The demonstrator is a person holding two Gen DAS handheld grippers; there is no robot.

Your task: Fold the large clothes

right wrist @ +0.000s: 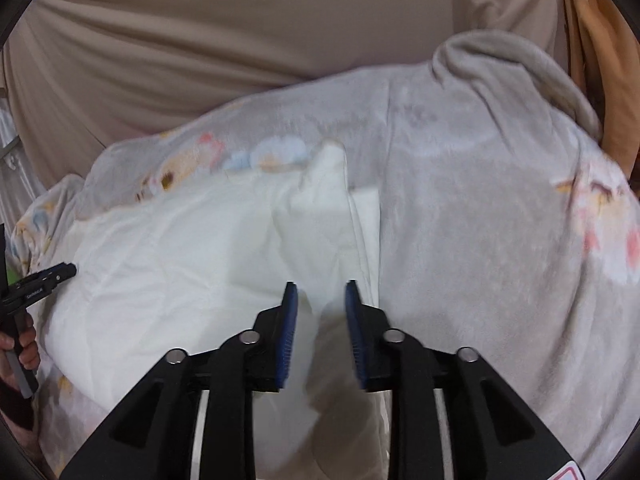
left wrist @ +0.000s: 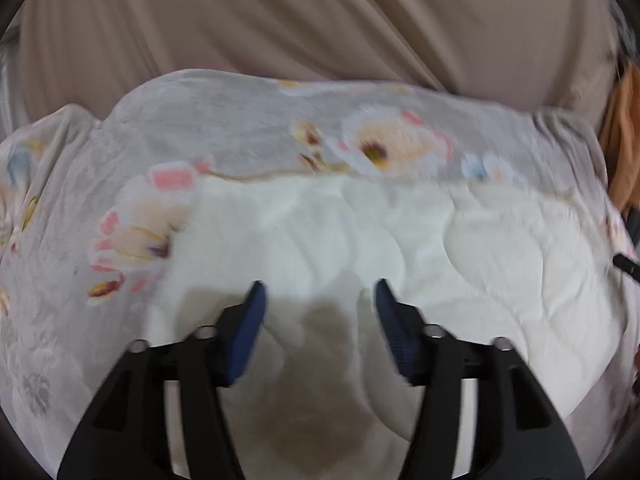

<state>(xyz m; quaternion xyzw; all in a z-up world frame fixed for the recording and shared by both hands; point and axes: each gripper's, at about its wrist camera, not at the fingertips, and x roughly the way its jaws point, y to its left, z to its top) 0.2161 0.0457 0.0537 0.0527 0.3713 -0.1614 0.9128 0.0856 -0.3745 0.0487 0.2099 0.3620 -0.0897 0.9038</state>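
Observation:
A large grey floral blanket point(left wrist: 224, 128) with a white quilted inner side point(left wrist: 460, 248) lies spread over a beige sheet. My left gripper point(left wrist: 318, 286) is open and empty, just above the white side. In the right wrist view the grey plush side point(right wrist: 480, 220) is folded over the white side point(right wrist: 180, 260). My right gripper point(right wrist: 321, 286) is open, its blue pads straddling the white edge by the fold without gripping it. The left gripper point(right wrist: 44, 278) also shows at the far left, held by a hand.
The beige sheet point(left wrist: 280, 20) fills the background of both views, with creases. An orange cloth point(right wrist: 596, 60) lies at the right edge; it also shows in the left wrist view point(left wrist: 624, 140). A pale slatted object point(right wrist: 12, 152) is at the left.

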